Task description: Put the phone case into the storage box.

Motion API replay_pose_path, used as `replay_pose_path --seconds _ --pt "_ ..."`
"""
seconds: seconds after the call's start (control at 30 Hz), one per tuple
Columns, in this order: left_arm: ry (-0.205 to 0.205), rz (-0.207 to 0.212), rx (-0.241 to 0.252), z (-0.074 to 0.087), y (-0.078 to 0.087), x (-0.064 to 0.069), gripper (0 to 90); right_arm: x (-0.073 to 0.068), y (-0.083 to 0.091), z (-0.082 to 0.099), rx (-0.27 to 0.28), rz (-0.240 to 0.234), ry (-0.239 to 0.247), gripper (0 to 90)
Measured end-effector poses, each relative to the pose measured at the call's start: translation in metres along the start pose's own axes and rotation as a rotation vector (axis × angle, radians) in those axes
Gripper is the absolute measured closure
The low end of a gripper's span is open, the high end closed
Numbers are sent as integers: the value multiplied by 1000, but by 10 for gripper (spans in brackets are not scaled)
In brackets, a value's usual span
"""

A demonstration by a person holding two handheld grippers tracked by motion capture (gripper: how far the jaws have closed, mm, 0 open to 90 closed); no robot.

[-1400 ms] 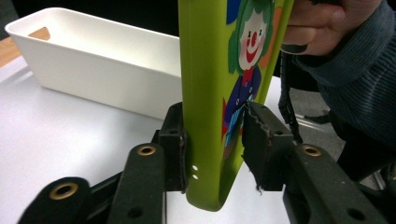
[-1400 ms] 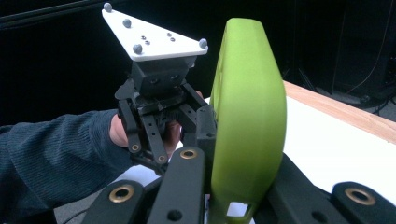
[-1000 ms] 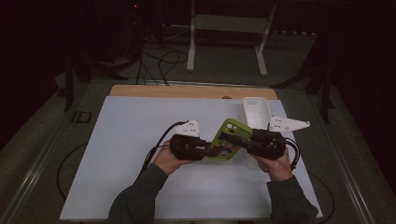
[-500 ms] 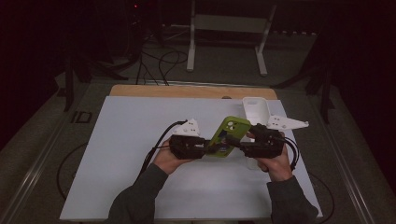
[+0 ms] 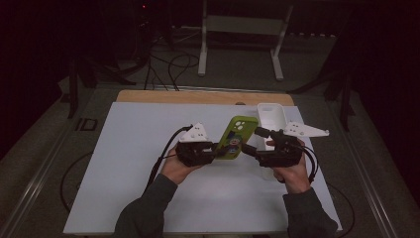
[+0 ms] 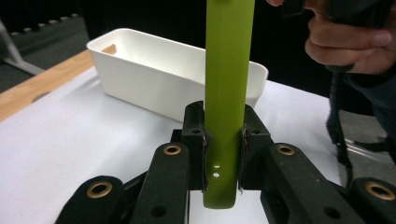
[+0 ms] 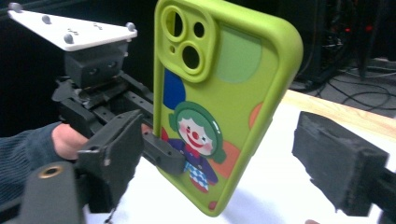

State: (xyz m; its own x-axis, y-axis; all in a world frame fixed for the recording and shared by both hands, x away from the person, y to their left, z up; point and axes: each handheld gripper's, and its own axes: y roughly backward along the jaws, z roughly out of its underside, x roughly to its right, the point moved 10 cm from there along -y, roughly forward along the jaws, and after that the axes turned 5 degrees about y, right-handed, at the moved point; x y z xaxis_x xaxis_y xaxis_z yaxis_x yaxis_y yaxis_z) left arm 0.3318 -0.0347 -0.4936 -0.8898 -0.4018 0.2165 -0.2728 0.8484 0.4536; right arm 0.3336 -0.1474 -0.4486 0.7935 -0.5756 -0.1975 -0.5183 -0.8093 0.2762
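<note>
A lime-green phone case with a clown picture is held tilted above the white table. My left gripper is shut on its lower end, and both pads press its thin edge. My right gripper comes in from the right. Its jaws have just been opening and now stand wide on either side of the case, with the pads clear of it. In the right gripper view the left gripper clamps the case from behind.
A white rectangular bin stands behind the right hand, near the back right of the white board; the left gripper view has it behind the case. A wooden strip runs along the far edge. Cables trail from both grippers.
The right gripper's jaws have spread apart and let go of the case. The case stays in the left gripper, and both hands have kept their places.
</note>
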Motion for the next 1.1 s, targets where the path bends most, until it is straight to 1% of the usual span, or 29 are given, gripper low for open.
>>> replay_pose_path --seconds 0.17,0.23,0.27,0.33,0.37,0.4,0.43,0.5,0.57,0.63,0.77,0.9,0.93,0.97,1.0,1.07,1.1 --pt "3 -42 9 -1 1 -3 777 1 -1 0 -4 39 0 106" --pt "5 -45 11 -2 1 -3 776 1 -1 0 -4 45 -1 101" --pt "6 -67 13 -2 1 -5 777 1 -2 -1 -4 57 1 98" --pt "6 -67 13 -2 1 -5 777 2 -2 -1 -4 61 1 98" --pt "7 -84 15 -2 1 -6 777 2 -2 -1 -4 61 1 98" --pt "8 -89 16 -2 0 -6 777 1 -2 -2 0 68 -5 92" --pt "10 -102 20 -3 0 -7 776 2 -1 -2 2 71 -7 92" --pt "10 -102 20 -3 0 -7 776 2 -1 -3 7 73 -10 92" --pt "14 -128 32 -5 0 -8 777 3 -1 -4 16 88 -12 92" --pt "16 -139 36 -5 0 -9 777 4 -1 -6 25 96 -22 91" --pt "21 -164 43 -5 -2 -9 777 4 0 -8 39 111 -22 91" --pt "21 -196 49 -4 -3 -11 777 5 -1 -9 49 134 -14 91" --pt "24 -201 51 -4 -3 -12 777 5 0 -10 53 145 -11 91" --pt "24 -201 51 -4 -3 -12 776 5 0 -10 53 145 -11 91" --pt "27 -212 58 -5 -2 -13 777 5 0 -11 62 156 -9 90" --pt "27 -212 58 -5 -2 -13 777 5 -1 -12 62 157 -6 90" --pt "26 -225 62 -5 -2 -13 777 5 -1 -12 62 157 -6 90"
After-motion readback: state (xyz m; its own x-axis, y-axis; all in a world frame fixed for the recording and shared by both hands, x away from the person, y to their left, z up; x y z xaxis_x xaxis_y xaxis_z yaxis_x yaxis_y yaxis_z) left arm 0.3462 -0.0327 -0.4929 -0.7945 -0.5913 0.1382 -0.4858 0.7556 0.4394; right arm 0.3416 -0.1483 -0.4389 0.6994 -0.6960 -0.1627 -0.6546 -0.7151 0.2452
